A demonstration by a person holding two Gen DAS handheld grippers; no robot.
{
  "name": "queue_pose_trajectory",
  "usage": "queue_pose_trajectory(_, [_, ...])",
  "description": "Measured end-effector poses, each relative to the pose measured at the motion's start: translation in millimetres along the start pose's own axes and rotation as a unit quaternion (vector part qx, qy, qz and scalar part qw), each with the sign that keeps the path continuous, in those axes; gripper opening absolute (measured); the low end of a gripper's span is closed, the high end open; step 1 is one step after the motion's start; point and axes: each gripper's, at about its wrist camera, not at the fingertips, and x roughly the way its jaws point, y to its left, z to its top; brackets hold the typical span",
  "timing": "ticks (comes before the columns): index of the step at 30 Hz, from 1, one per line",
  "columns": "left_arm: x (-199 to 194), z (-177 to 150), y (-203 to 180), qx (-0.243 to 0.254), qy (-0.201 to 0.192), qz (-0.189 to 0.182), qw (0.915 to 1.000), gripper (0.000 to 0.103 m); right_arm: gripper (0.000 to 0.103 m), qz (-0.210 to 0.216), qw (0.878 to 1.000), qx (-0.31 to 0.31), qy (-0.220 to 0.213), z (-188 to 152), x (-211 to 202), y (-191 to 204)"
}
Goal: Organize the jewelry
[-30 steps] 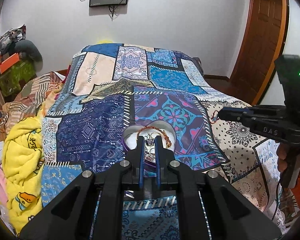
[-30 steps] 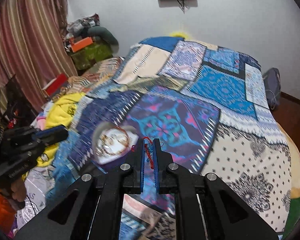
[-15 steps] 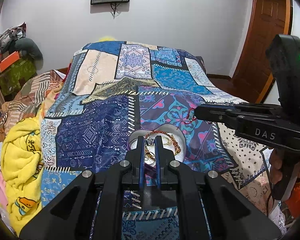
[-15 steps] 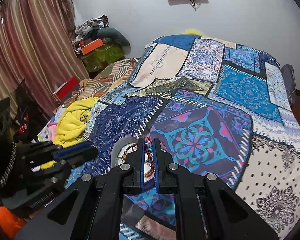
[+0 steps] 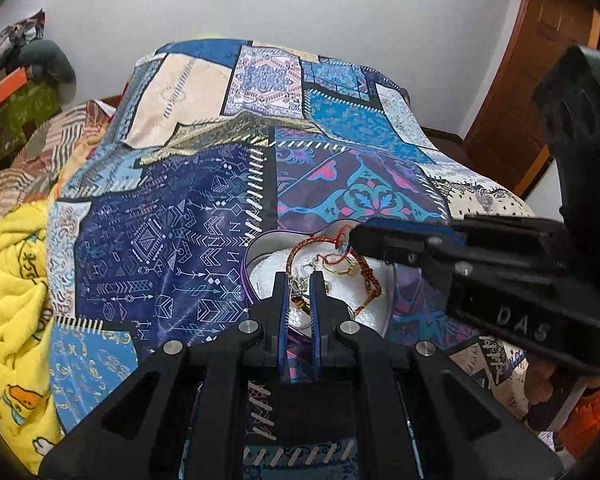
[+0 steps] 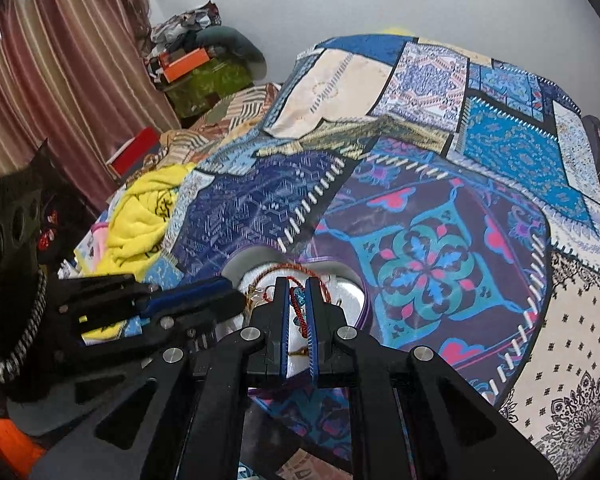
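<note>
As both hands sank, the heart-shaped box (image 5: 260, 276) drew nearer.

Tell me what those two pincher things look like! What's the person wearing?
Both are black plastic with silver screws and thin blue pads on the fingers. The left gripper and right gripper match. White letters "DAS" mark the right one's side, and a speckled braided cable runs by the left one. The person wears an orange sleeve.
</note>
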Motion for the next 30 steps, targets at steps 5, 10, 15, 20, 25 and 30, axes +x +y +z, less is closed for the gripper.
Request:
queue_pose_trajectory(5, [0,0,-1,0.005,0.001,0.0,1.0,0.008,0.007,-0.011,1.0,-0.01,0.003,-4,-2,2])
queue_pose_trajectory(10, [-9,1,-3,0.008,-0.006,0.002,0.9999,0.008,0.011,-0.016,1.0,-0.02,0.014,-5,-11,7])
queue_pose_trajectory(15, [-29,2,-1,0.004,-0.02,0.016,0.9997,0.008,0.014,-0.027,0.999,-0.029,-0.009,-5,-37,18])
queue_pose_trajectory(20, [-61,4,-5,0.006,-0.046,0.028,0.9985,0.008,0.014,-0.036,0.997,-0.038,-0.053,-1,-77,35])
queue_pose_trajectory(25, [-109,8,-17,0.012,-0.093,0.038,0.9948,0.008,0.014,-0.048,0.988,-0.046,-0.139,2,-145,60])
queue_pose_trajectory(30, [-170,12,-34,0.019,-0.161,0.046,0.9857,0.009,0.014,-0.063,0.966,-0.05,-0.246,-5,-221,86])
